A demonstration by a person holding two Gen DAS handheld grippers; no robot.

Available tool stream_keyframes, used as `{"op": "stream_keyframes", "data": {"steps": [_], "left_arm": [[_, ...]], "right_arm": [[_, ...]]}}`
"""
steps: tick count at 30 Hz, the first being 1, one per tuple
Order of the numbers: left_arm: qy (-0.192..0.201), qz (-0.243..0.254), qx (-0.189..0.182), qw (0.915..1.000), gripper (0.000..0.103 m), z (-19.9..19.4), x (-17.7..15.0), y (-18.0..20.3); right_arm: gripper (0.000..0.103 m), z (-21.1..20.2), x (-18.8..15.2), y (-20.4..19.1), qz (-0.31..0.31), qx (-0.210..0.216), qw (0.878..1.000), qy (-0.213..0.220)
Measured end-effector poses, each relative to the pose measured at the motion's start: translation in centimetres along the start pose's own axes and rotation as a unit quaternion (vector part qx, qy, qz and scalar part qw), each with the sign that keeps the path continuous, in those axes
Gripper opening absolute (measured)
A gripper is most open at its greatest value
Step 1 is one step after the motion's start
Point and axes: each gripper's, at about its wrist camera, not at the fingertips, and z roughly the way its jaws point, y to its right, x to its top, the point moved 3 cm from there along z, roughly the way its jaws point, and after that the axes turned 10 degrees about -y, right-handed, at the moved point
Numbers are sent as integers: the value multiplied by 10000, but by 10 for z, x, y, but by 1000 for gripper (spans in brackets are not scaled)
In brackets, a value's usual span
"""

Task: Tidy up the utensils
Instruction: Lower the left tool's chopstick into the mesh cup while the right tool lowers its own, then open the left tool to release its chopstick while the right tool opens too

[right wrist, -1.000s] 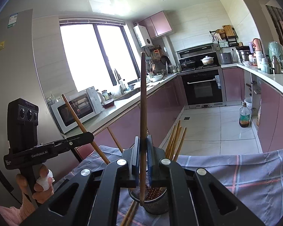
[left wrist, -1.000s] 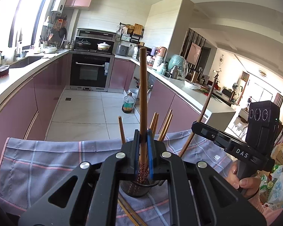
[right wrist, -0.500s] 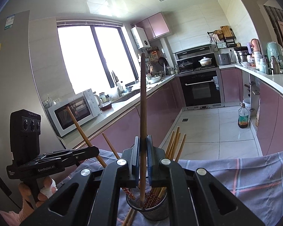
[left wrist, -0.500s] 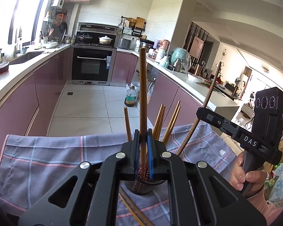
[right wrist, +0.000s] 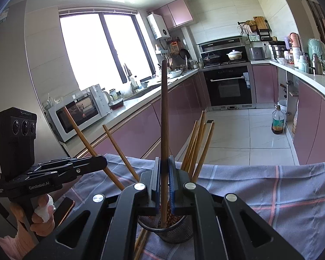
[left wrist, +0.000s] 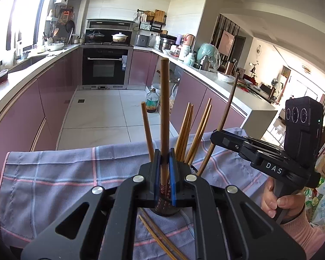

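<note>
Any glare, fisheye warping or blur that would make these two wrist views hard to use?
Left wrist view: straight counter edge bows strongly, corners vignette dark, window at left glares; chopstick in the left hand-held gripper stays sharp. Right wrist view: window is blown out white, and the metal holder is sharp.

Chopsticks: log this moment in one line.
left tool: shut on chopstick | right tool: shut on chopstick | both over mesh holder

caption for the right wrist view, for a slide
Right gripper lowers a chopstick into the mesh holder; left gripper brings another.
</note>
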Motion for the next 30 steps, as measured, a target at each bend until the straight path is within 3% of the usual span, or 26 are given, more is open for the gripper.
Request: {"op": "stream_keyframes", "data": {"steps": [10, 16, 20, 30], "left_arm": [[-391, 254, 109, 9989, 8, 17, -1, 2], [-366, 150, 38, 9992, 8, 21, 0, -4], [-334, 41, -39, 9994, 8, 24, -6, -9], [-227, -178, -106, 9995, 12, 23, -23, -22]], "right_arm": [[7, 18, -10, 6, 78, -69, 9990, -441], [9, 19, -10, 9, 108, -186, 9988, -446], [17, 17, -13, 12, 173, -232, 9987, -412], [17, 12, -18, 16, 257, -311, 9986, -353]]}}
